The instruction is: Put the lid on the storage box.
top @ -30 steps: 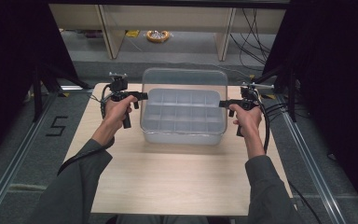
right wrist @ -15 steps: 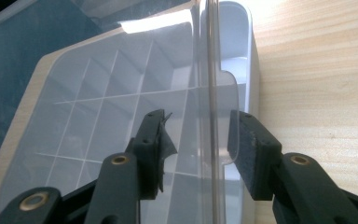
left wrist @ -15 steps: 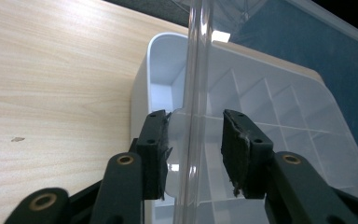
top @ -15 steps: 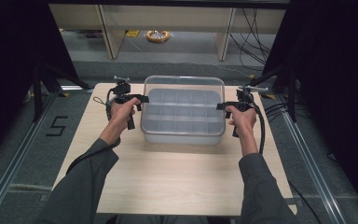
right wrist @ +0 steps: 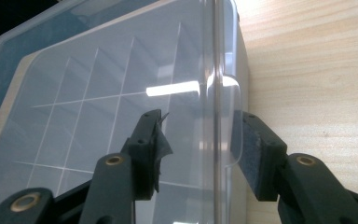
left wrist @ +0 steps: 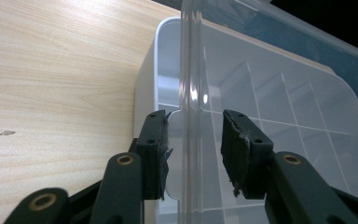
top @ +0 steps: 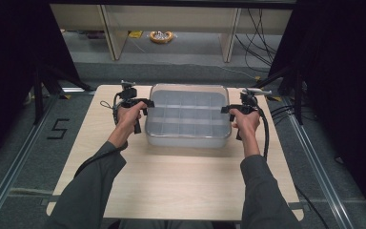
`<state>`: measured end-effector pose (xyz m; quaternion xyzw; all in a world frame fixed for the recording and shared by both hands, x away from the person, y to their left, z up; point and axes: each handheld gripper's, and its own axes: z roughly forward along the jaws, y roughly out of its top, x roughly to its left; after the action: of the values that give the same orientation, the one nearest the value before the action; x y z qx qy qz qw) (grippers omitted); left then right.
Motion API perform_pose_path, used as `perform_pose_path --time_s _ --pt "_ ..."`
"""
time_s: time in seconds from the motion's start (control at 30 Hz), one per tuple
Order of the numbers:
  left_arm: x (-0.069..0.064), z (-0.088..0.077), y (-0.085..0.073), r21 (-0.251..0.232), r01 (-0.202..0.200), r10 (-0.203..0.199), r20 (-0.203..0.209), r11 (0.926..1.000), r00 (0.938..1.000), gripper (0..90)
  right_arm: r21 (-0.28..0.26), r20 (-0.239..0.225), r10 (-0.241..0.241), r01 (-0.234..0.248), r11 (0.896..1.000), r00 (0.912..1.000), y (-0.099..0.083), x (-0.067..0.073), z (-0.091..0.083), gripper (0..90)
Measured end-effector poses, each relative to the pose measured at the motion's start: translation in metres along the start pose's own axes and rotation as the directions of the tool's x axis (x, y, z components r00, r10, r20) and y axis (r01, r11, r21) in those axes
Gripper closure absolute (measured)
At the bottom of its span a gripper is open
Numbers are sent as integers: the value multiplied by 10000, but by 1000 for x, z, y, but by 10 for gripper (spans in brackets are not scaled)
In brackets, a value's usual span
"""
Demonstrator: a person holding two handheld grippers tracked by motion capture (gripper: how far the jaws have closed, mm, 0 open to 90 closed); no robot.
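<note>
A clear compartment box (top: 188, 137) stands at the middle back of the wooden table (top: 181, 181). Its clear lid (top: 188, 102) lies level over it. My left gripper (top: 145, 102) is at the lid's left edge and my right gripper (top: 225, 109) at its right edge. In the left gripper view the lid's rim and tab (left wrist: 189, 93) run between the jaws of my left gripper (left wrist: 195, 135); one pad is against the tab, the other stands off. My right gripper (right wrist: 196, 135) straddles the rim (right wrist: 218, 70) with gaps on both sides; its jaws have just been opening.
Bare tabletop lies in front of the box and at both sides of it. Cables (top: 267, 138) trail off the right gripper toward the table's right edge. On the floor beyond the table stand shelf legs (top: 231, 40) and a small round object (top: 161, 36).
Both hands have come down with the lid, which was raised above the box and now sits on it.
</note>
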<state>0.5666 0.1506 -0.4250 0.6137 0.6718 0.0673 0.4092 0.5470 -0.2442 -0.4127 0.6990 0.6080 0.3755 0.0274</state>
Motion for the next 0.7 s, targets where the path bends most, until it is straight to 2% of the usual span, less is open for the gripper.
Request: perform_pose_path --time_s 0.03,0.07,0.1,0.13,0.17,0.23,0.27,0.3,0.33,0.37,0.4,0.43,0.5,0.53,0.57,0.63,0.67,0.7 --pt "0 1 0 21 8 -8 -11 10000 10000 602 -29 -8 -113 113 9999 9999 0 -1 1 541" --pt "0 2 -1 60 -70 70 -15 10000 10000 601 3 212 -67 67 10000 9998 0 0 2 539" --pt "0 3 -1 37 -48 48 -31 10000 10000 600 -95 109 -700 701 9975 9975 0 -6 4 534" --pt "1 4 -2 92 -82 83 -73 9999 9999 600 -27 114 -686 686 9976 9976 0 -7 4 530" --pt "1 5 -3 25 -47 48 -66 10000 10000 601 63 214 -69 67 10000 9997 -1 -2 6 528" --pt "2 6 -3 163 -72 73 -64 9998 10000 601 149 434 -72 66 9999 9990 -1 -3 8 524" --pt "2 7 -3 134 -82 83 -53 9999 10000 600 88 91 -16 15 10000 10000 -2 -4 9 522" --pt "1 7 -3 165 -80 82 -85 9998 9999 599 94 -12 218 -218 9997 9998 -3 -4 11 520" --pt "2 7 -3 130 -75 77 -89 9999 9999 599 139 67 234 -235 9996 9997 -3 -4 12 519" --pt "2 7 -3 126 -50 51 -76 9999 10000 599 96 290 -82 80 9999 9995 -4 -6 13 518" --pt "1 7 -3 106 -33 34 -66 9999 10000 599 113 13 176 -177 9998 9998 -4 -6 14 518" --pt "1 7 -3 104 -28 28 -57 9999 10000 598 5 -69 70 -70 10000 10000 -4 -8 15 517" --pt "1 8 -3 24 -51 51 -56 10000 10000 594 -10 123 27 -27 10000 9999 -3 -8 15 517" --pt "1 8 -3 -11 -46 46 -61 10000 10000 595 105 503 -105 100 9999 9987 -3 -8 15 515" --pt "0 8 -3 -14 -37 36 -54 10000 10000 594 83 448 -418 414 9991 9981 -2 -11 15 514" --pt "0 9 -3 -45 -23 23 -16 10000 10000 589 88 397 96 -100 9999 9992 -3 -7 16 511" --pt "0 9 -3 -93 -6 7 21 10000 10000 585 97 454 -92 88 9999 9989 -3 -9 16 509" --pt "1 9 -3 -129 37 -37 49 9999 10000 582 113 378 -86 82 9999 9992 -3 -9 17 501"
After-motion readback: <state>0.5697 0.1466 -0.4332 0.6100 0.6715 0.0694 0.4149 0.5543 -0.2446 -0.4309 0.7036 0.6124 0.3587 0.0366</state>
